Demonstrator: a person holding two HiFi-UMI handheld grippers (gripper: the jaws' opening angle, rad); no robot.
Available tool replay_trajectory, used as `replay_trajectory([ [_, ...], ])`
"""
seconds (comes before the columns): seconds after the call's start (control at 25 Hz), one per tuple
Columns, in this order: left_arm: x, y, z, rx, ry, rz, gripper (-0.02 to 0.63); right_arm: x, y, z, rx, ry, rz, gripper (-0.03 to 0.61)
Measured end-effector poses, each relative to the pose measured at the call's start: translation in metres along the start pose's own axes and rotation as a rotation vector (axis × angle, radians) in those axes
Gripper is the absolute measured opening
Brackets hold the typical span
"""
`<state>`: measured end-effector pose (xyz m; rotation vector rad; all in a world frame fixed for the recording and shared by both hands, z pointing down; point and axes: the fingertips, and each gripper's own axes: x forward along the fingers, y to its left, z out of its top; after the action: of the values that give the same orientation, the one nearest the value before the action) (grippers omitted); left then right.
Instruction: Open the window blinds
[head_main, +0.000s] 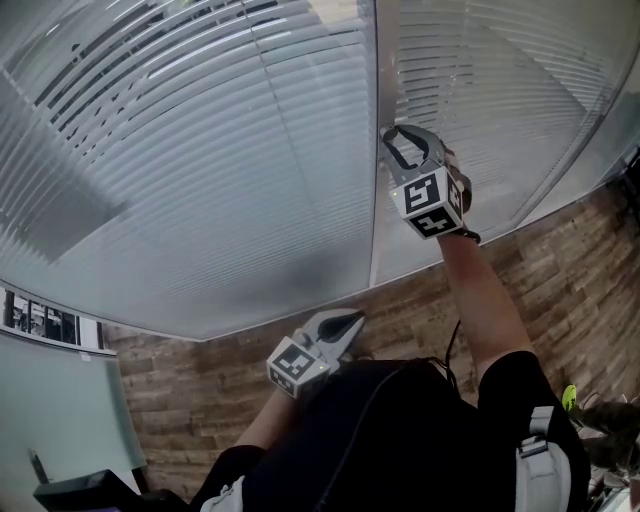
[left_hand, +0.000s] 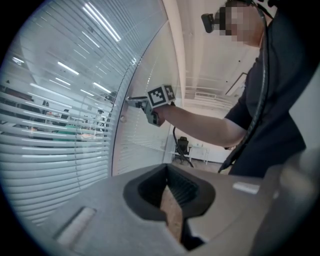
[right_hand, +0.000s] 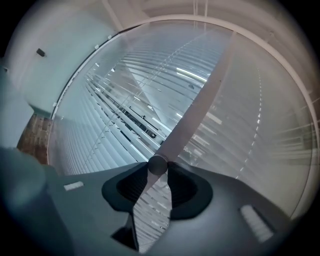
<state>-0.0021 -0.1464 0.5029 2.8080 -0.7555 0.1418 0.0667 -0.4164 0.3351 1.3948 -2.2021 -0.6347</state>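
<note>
Saw the window blinds (head_main: 200, 150) hung behind two tall glass panes, slats horizontal and partly tilted, with slivers of a lit room showing between them through the left pane. Found an upright frame post (head_main: 375, 215) between the panes, running down to a wood-look floor (head_main: 500, 290). Held the right gripper (head_main: 392, 140) raised and roughly level against that post, its marker cube turned toward the head camera. Had its jaws pinched on a small round knob (right_hand: 157, 165) right at their tips, the knob sitting on the post. Carried the left gripper (head_main: 348, 323) low, close to the torso and well apart from the blinds, touching nothing. Had its jaws pressed together at the tips, with nothing between them and only a narrow strip of floor showing behind. Made out an office chair (left_hand: 183, 147) far off beyond the raised arm.
</note>
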Motion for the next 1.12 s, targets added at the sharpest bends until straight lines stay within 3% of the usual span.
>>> replay_trajectory([
  [0.64,0.0012,-0.0002,-0.0014,0.005,0.002,-0.002,0.004,0.001,0.0015,-0.0019,0.0,0.003,0.005,0.135],
  [0.88,0.0007,-0.0018,0.0014,0.001,0.0,0.0,0.004,-0.0002,0.0024,0.0027,0.004,-0.014,0.013,0.206],
  [1.12,0.0012,-0.0019,0.0007,0.005,-0.001,-0.001,0.003,-0.0057,0.0061,0.0023,0.009,-0.021,0.019,0.207],
])
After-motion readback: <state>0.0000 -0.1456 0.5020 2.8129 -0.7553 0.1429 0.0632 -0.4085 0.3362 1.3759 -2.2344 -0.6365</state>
